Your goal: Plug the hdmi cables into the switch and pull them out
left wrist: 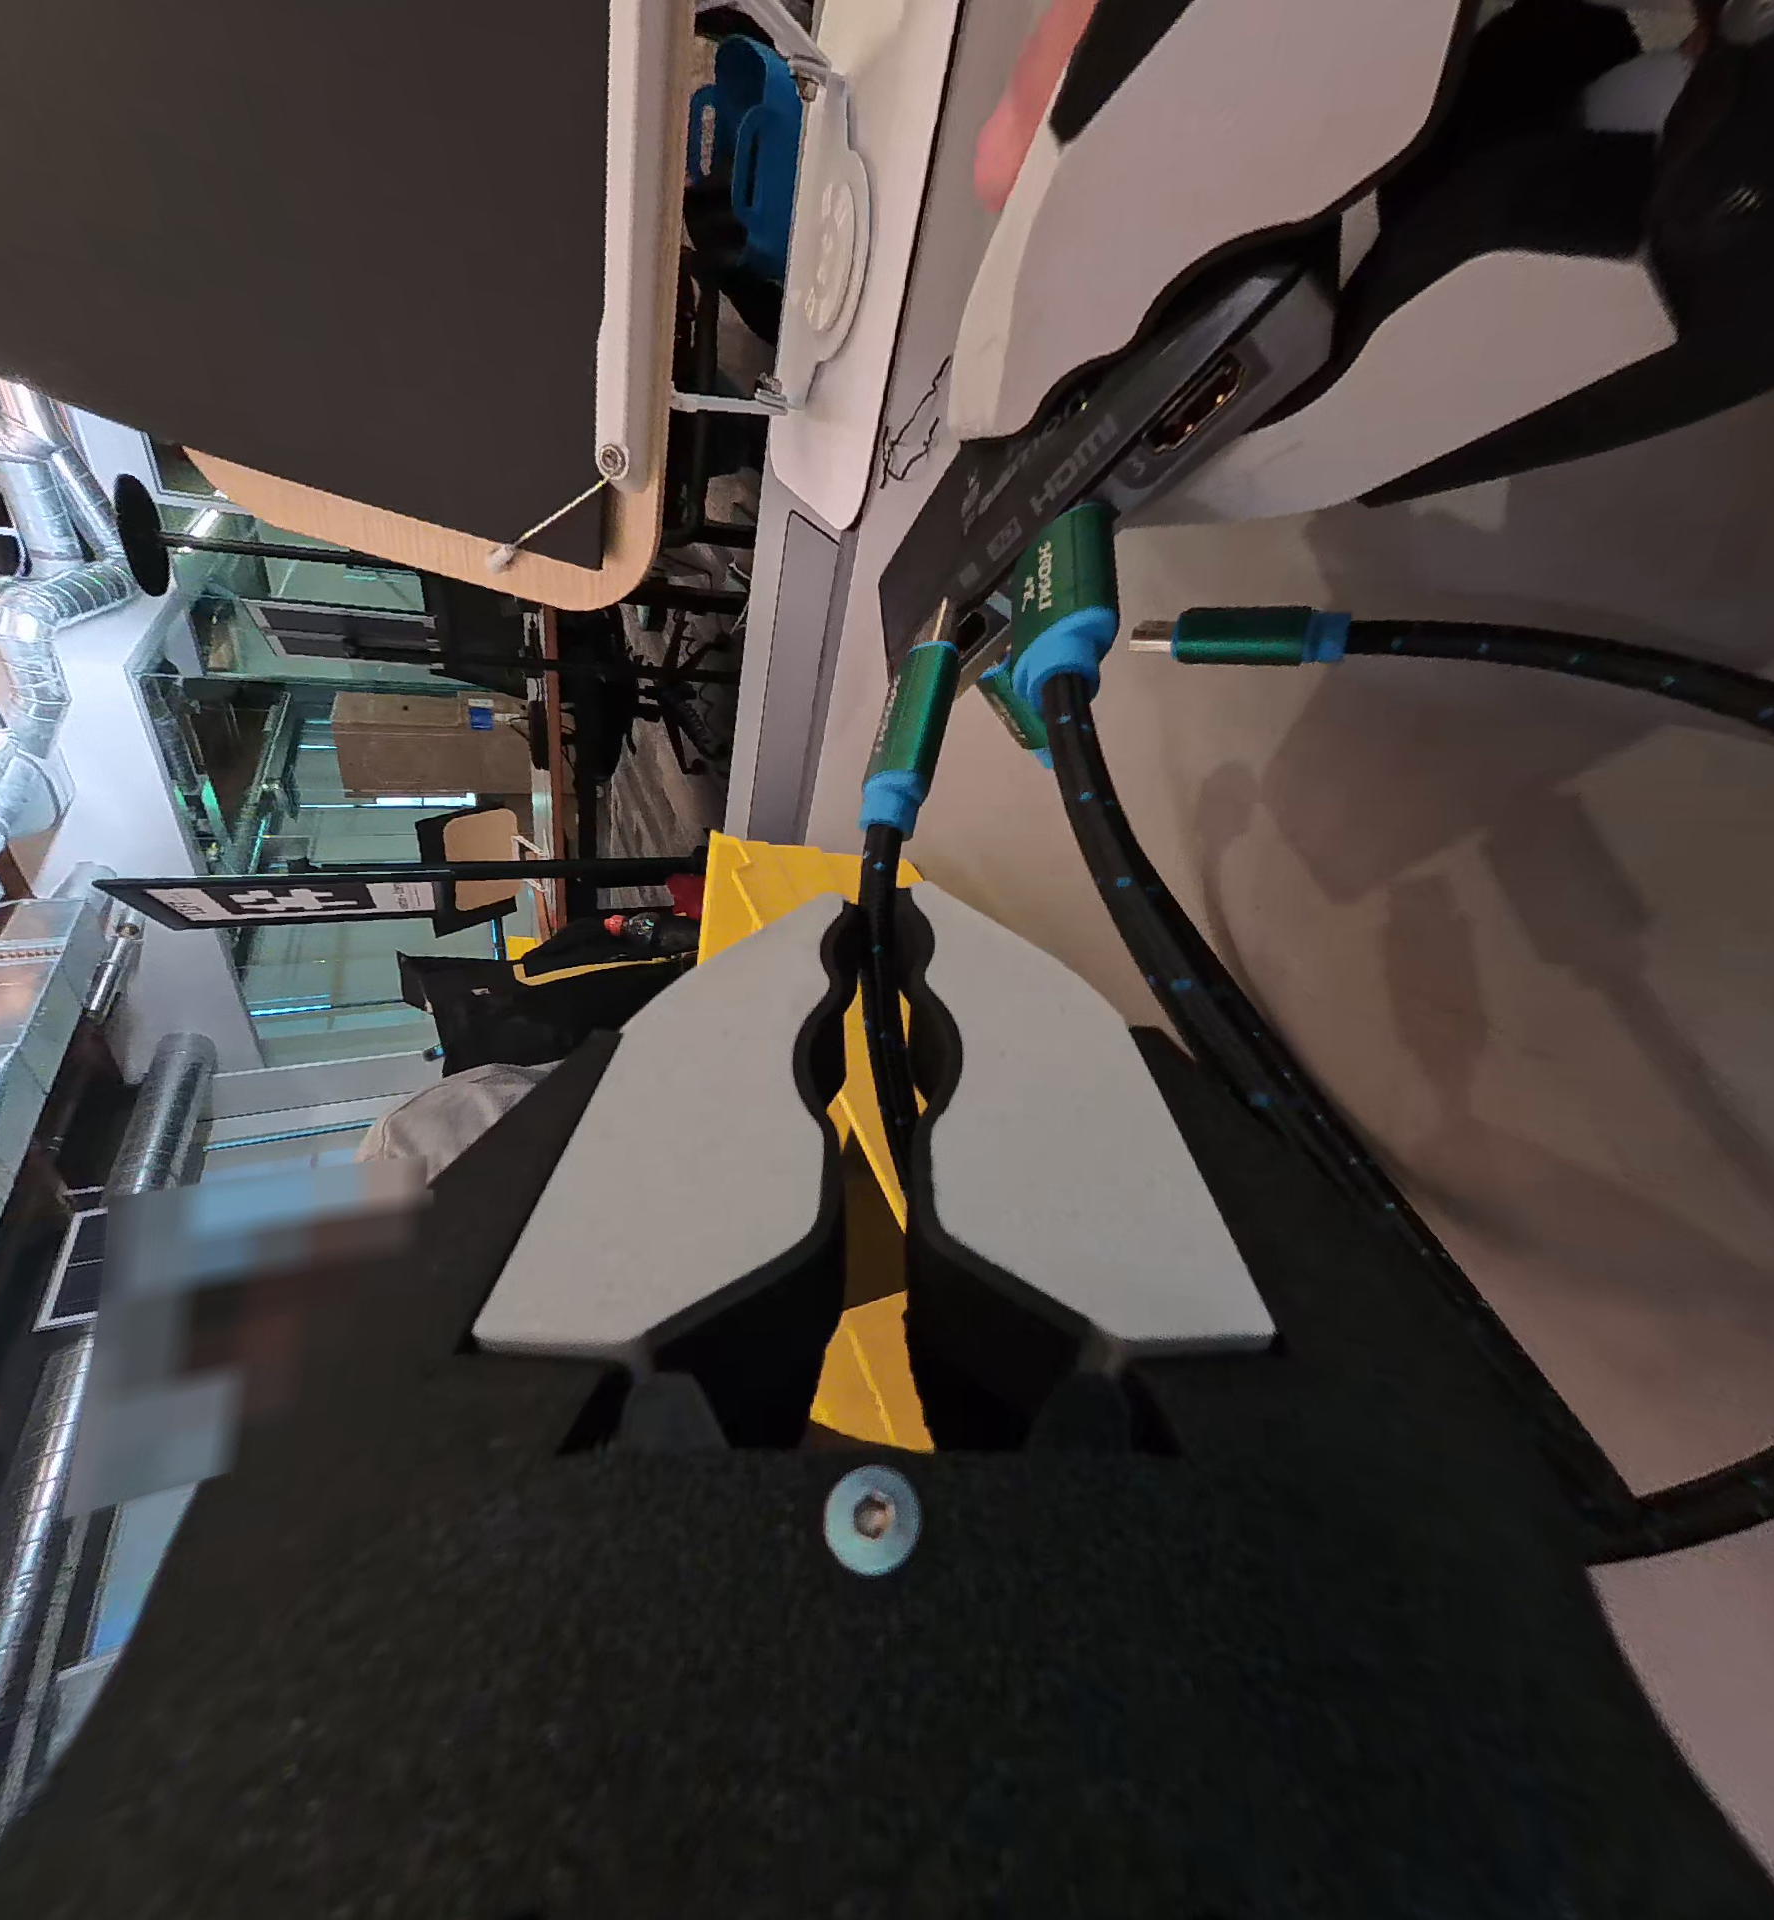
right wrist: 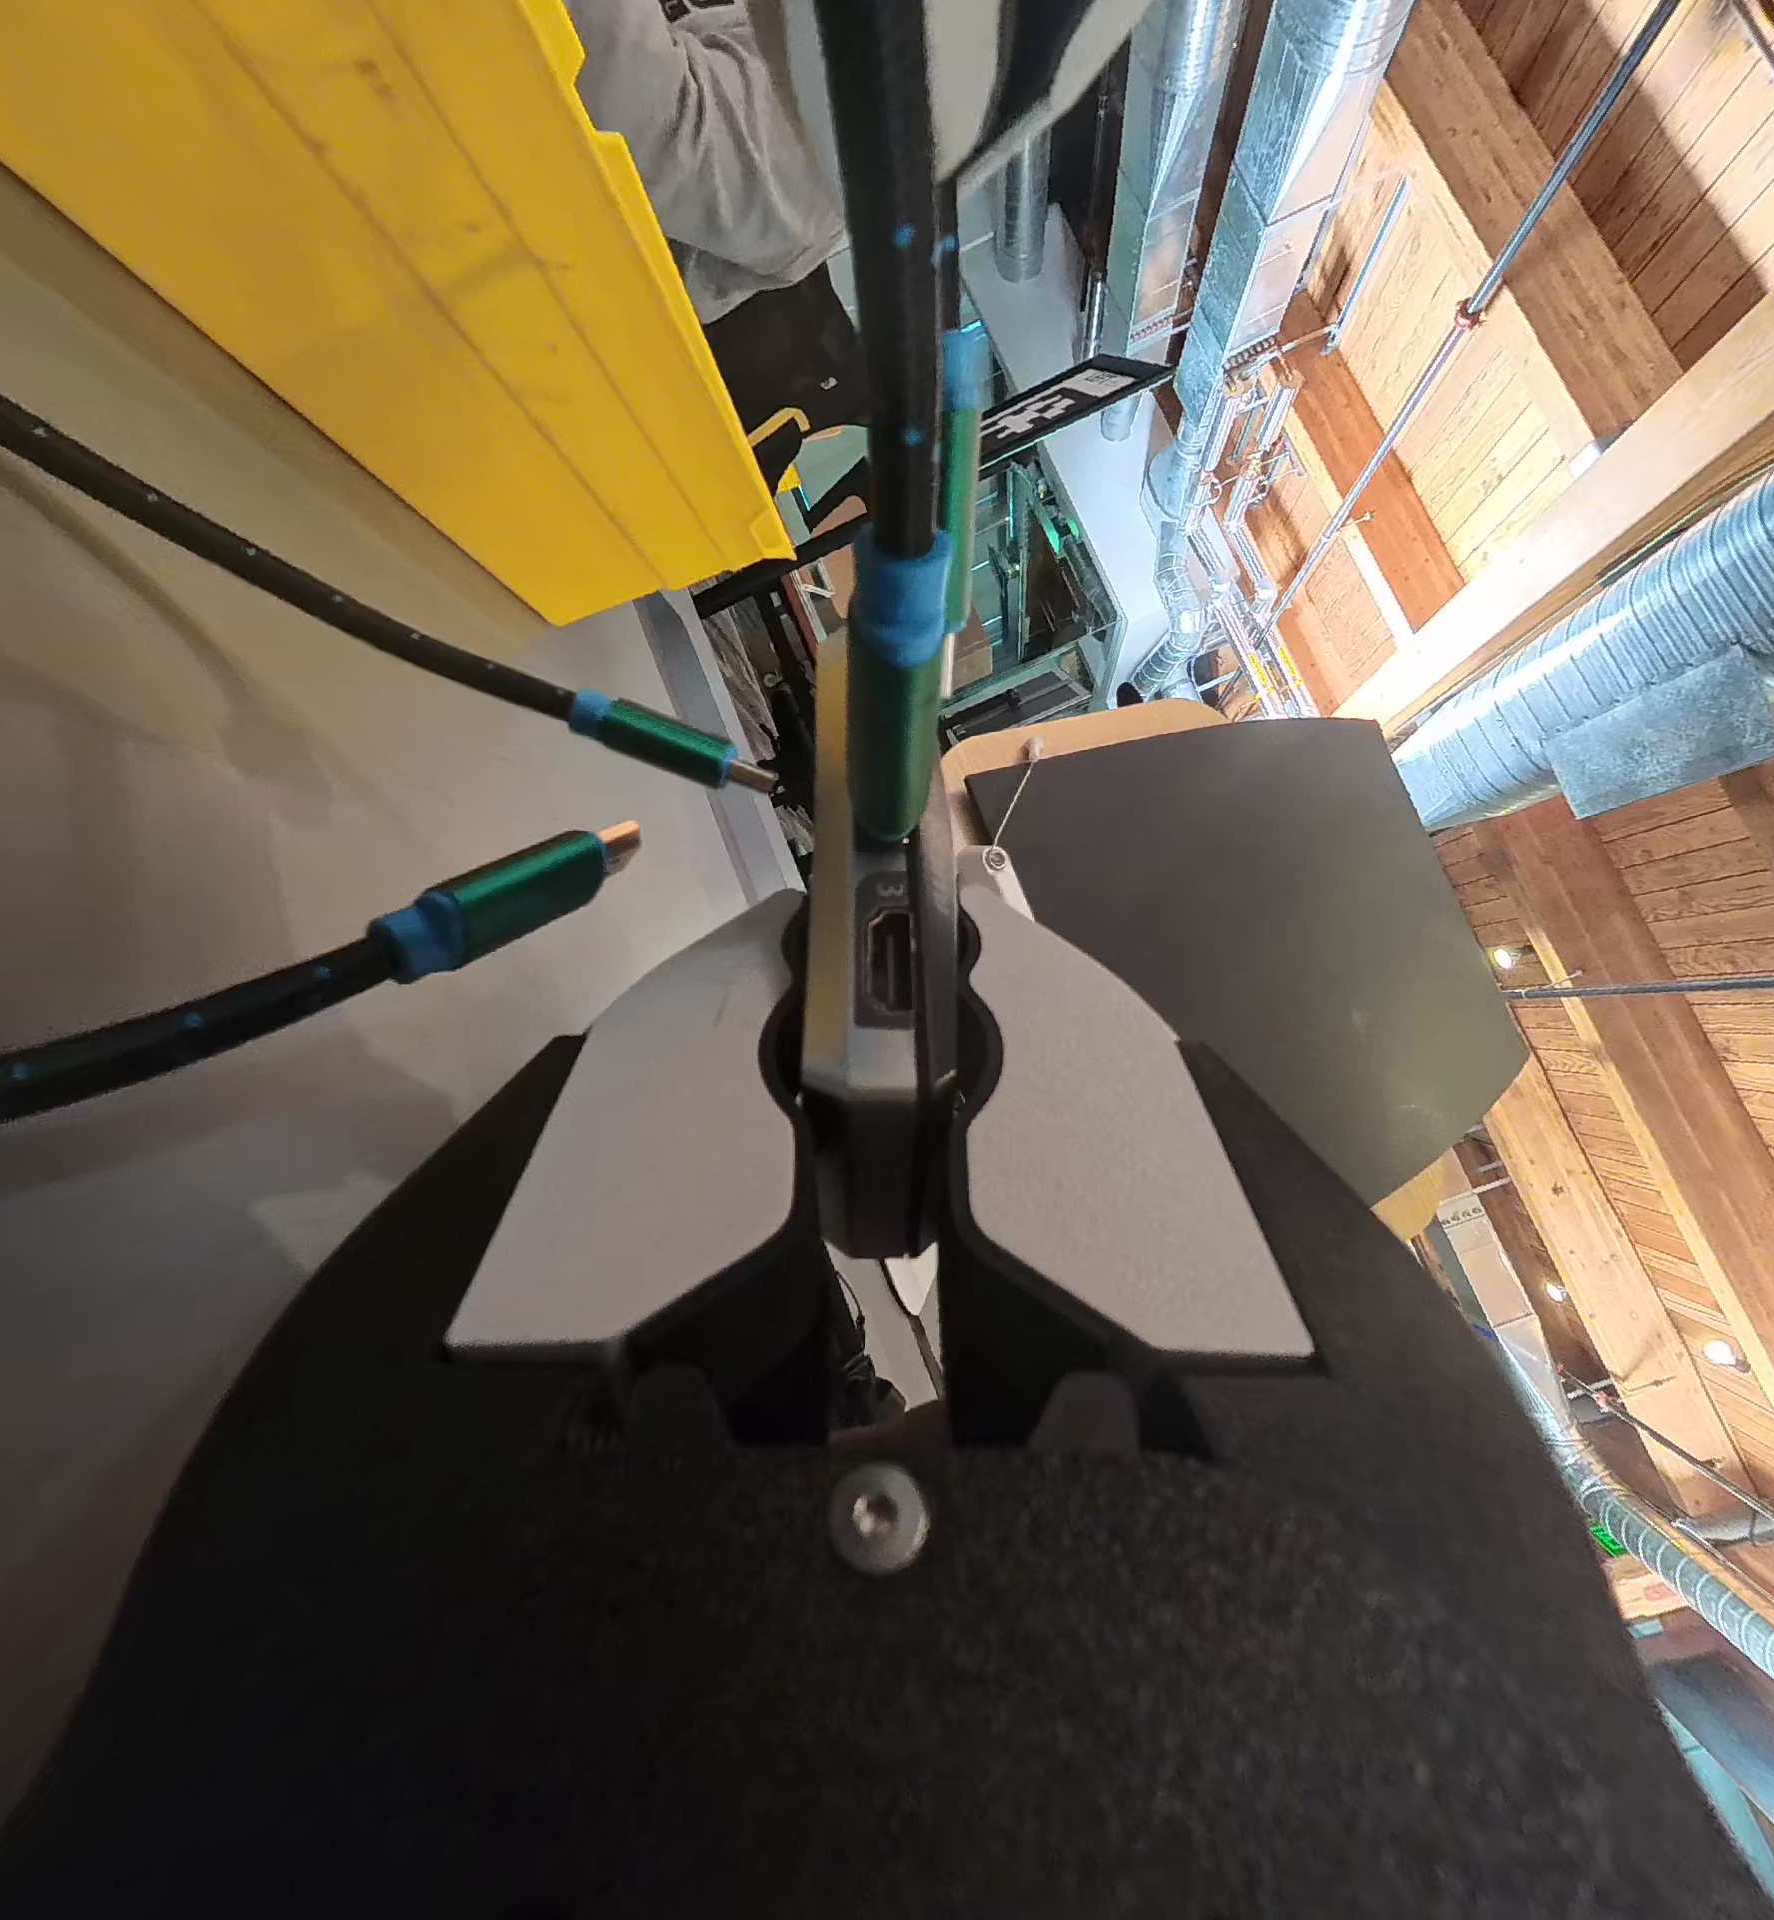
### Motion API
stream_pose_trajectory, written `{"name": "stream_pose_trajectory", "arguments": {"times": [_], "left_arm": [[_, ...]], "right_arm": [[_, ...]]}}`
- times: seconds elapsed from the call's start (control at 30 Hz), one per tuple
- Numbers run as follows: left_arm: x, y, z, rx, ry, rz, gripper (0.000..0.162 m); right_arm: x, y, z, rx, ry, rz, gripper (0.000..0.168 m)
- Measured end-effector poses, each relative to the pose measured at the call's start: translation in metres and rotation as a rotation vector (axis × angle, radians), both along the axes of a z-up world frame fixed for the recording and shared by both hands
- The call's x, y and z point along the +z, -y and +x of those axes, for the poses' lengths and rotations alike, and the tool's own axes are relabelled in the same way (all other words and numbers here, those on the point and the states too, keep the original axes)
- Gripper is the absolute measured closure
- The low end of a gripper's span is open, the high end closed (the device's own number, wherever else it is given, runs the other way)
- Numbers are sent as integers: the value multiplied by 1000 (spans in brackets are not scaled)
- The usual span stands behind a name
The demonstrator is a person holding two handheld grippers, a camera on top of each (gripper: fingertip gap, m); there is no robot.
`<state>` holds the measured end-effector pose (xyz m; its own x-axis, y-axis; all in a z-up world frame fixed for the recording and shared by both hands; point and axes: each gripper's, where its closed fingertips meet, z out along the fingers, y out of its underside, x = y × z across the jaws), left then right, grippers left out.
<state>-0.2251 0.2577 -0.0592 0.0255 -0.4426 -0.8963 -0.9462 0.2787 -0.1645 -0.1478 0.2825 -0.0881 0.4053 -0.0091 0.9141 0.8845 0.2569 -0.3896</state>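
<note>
My right gripper is shut on the dark HDMI switch and holds it edge-up above the table. One port near the fingers is empty. A green plug sits in the port beyond it. In the left wrist view the switch is at upper right, between the right gripper's fingers. My left gripper is shut on a black braided cable. That cable's green plug meets the switch's end; I cannot tell whether it is seated.
Two loose green plugs with black cables lie on the pale table. A yellow bin stands along the table's far side. A person in a grey sleeve is behind it. The left gripper's tips are roughly 9 centimeters from the right gripper's.
</note>
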Motion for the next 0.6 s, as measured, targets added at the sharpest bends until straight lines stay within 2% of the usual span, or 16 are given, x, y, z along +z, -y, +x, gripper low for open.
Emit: {"name": "stream_pose_trajectory", "arguments": {"times": [0.6], "left_arm": [[-5,-4,-6,47,-70,33,156]], "right_arm": [[-2,0,-1,1,10,-8,146]]}}
